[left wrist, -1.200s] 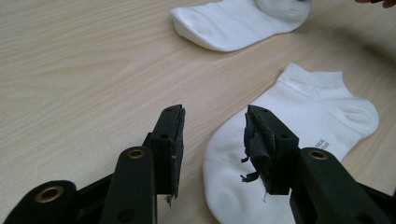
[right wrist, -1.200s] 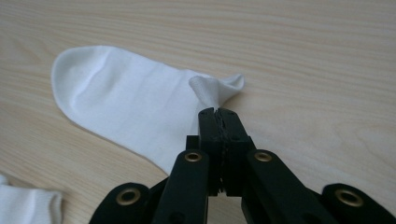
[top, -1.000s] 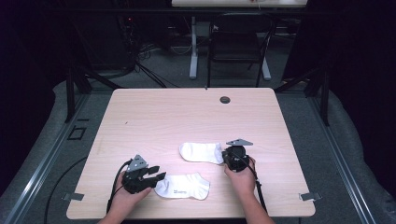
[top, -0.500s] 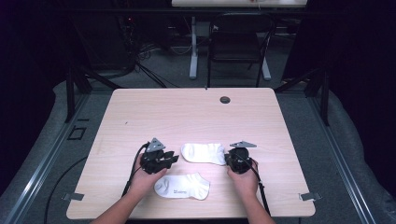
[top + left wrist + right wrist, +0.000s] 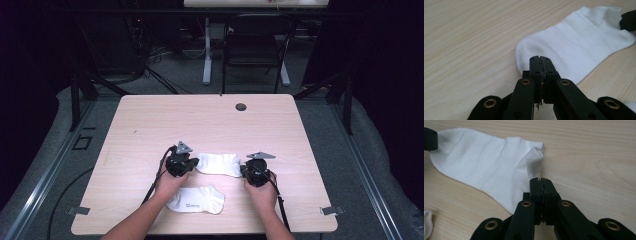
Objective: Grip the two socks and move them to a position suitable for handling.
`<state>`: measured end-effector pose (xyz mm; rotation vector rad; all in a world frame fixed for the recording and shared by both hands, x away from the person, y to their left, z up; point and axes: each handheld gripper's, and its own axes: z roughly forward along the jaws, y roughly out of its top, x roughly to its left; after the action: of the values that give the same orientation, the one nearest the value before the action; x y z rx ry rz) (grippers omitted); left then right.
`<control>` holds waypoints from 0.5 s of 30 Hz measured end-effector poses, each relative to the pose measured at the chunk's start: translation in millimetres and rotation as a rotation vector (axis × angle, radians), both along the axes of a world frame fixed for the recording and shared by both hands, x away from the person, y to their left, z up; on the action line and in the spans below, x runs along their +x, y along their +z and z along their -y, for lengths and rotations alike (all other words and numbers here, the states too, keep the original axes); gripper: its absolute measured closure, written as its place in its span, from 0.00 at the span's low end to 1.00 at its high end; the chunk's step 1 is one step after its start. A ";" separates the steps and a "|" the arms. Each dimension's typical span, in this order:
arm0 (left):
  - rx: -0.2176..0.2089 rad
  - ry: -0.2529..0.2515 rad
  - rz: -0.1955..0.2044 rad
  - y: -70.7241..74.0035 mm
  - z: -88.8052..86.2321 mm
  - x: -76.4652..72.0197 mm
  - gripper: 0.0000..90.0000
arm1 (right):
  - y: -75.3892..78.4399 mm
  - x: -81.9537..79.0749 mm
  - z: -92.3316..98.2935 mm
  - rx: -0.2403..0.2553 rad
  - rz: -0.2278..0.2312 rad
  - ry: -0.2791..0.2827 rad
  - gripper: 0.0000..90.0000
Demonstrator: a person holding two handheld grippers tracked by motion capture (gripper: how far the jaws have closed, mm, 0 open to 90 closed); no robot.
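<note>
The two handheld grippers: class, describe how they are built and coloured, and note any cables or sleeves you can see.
The left gripper and the right gripper are both black, each topped by a grey three-cornered plate. Each has two flat black jaws on arms fixed with brass-coloured rivets. A black cable trails from each toward the table's near edge. The forearms are bare; no sleeves show.

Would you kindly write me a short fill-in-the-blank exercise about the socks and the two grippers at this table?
1. The number of white socks lying on the table is ____.
2. The left gripper and right gripper sit at opposite ends of the ____ sock, seen from the person.
3. The nearer sock lies closer to the person's ____ hand.

Missing words: two; farther; left
</note>
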<state>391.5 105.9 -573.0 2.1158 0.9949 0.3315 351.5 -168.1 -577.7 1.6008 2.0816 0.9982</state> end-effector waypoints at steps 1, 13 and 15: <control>0.005 0.001 -0.005 -1.1 0.0 0.3 0.99 | 0.1 -0.1 -0.1 0.000 0.000 -0.001 0.99; 0.040 0.007 -0.030 -3.9 -12.3 -5.5 0.99 | 0.2 -0.1 -4.5 -0.001 -0.004 0.015 0.99; 0.040 0.010 -0.032 -3.9 -16.1 -8.3 0.99 | 0.3 -0.5 -6.2 0.005 -0.008 0.026 0.99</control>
<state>383.2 122.0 -576.9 2.1593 1.0256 0.3260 351.1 -161.9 -577.4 1.5869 2.1121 1.0080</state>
